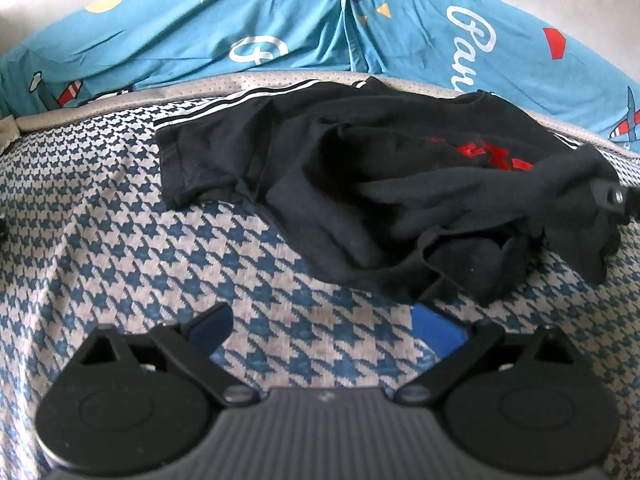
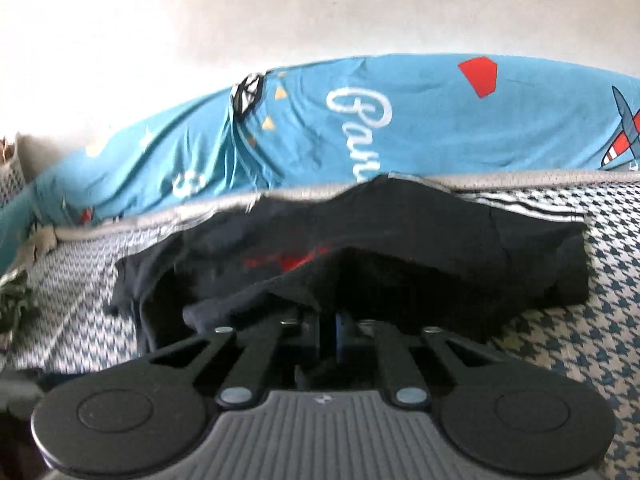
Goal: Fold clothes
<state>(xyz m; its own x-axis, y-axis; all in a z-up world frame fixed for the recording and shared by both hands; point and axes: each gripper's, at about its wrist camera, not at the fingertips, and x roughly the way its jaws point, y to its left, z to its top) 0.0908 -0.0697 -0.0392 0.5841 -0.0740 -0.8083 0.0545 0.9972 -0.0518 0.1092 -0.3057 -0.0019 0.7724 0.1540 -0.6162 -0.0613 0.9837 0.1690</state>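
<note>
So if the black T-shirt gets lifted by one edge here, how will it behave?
Probably floppy: the black T-shirt already lies crumpled in soft folds on the houndstooth cover. It likely drapes and sags from the right hand-held gripper, which looks shut on its hem. It seems light, and unlikely to slip.

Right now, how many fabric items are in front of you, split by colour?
Black garment with red print, crumpled, one edge in the right gripper: 1
Blue-and-white houndstooth cover underneath: 1
Turquoise printed sheet behind: 1
Total: 3
</note>
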